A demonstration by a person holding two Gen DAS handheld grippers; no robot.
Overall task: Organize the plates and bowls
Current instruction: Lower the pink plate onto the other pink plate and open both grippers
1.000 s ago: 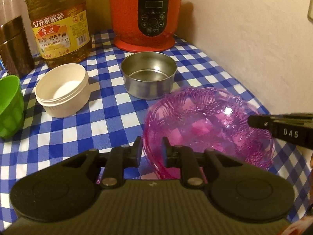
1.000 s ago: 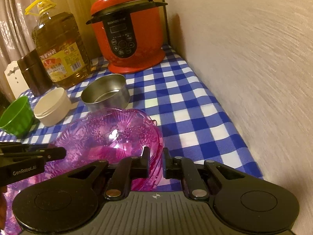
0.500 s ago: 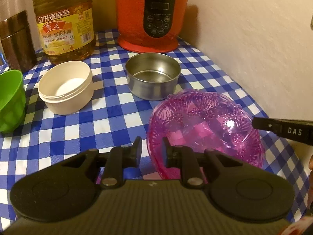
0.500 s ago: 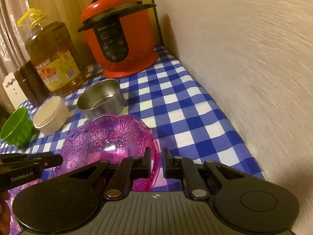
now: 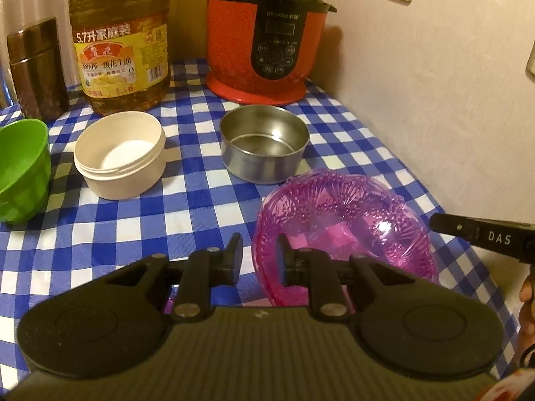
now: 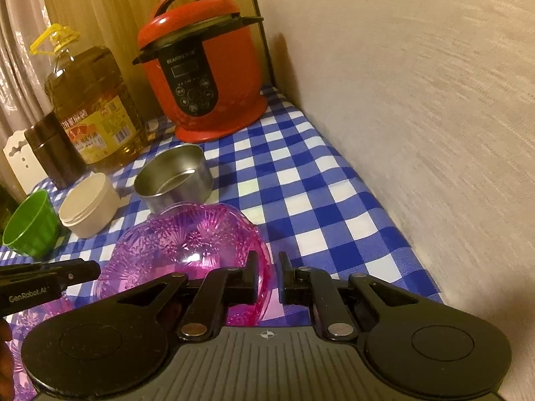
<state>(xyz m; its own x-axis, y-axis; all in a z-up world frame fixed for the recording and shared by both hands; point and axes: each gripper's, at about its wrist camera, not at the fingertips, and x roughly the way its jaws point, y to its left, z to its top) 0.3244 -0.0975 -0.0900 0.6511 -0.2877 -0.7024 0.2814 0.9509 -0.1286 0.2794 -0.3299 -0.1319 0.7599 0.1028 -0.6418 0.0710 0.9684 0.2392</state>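
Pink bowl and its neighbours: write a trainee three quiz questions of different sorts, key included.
1. True or false: the steel bowl has food in it.
2. Multiple choice: what stands directly behind the steel bowl, by the wall? A) oil bottle B) red pressure cooker C) green bowl
3. Fill in: the left gripper has its jaws on either side of the rim of the ____ bowl.

Key: 1 false, it is empty. 2 B. 3 pink: its jaws stand either side of the pink bowl rim, as do those of the right gripper.
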